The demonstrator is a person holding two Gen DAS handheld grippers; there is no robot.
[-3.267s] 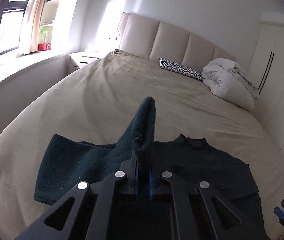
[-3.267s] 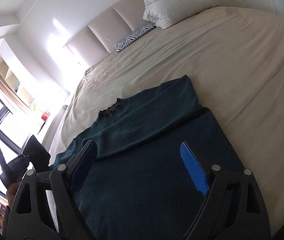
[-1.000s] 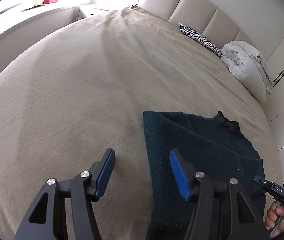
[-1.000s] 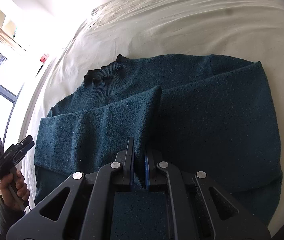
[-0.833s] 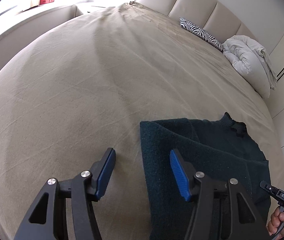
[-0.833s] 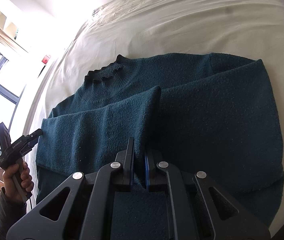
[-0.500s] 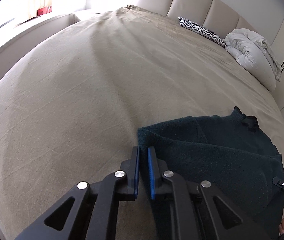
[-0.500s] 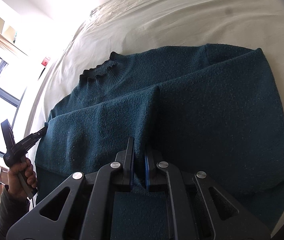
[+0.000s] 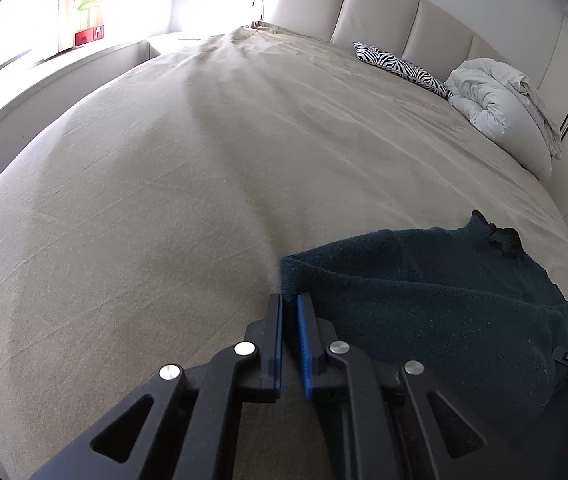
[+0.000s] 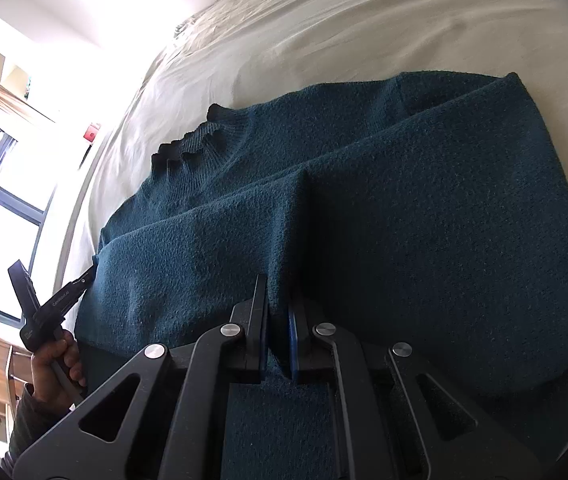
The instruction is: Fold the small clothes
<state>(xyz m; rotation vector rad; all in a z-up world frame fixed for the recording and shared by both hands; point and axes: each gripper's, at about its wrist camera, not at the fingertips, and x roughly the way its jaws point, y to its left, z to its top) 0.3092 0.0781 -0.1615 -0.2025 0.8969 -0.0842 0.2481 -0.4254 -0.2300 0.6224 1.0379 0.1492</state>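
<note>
Left wrist view has the left tongs [image 9: 289, 304] drawn nearly together at the near-left corner of the dark teal sweater [image 9: 424, 300]; whether any knit sits between the pads cannot be told from here, since beige sheet shows in the narrow gap lower down. Most of this view is bare bed [image 9: 204, 160], with a zebra-print pillow [image 9: 400, 66] and a bundled white duvet [image 9: 500, 108] far beyond the tongs, by the headboard.

Right wrist view shows what the other lacks: the whole sweater [image 10: 404, 208] spread ahead on the bed [image 10: 364, 24], collar away to the left, sleeves folded across the body. The right tongs [image 10: 278, 312] are clamped on a raised ridge of the knit. At far left, a hand [image 10: 54, 368] grips the left tongs [image 10: 88, 276], tips at the sweater's edge.
</note>
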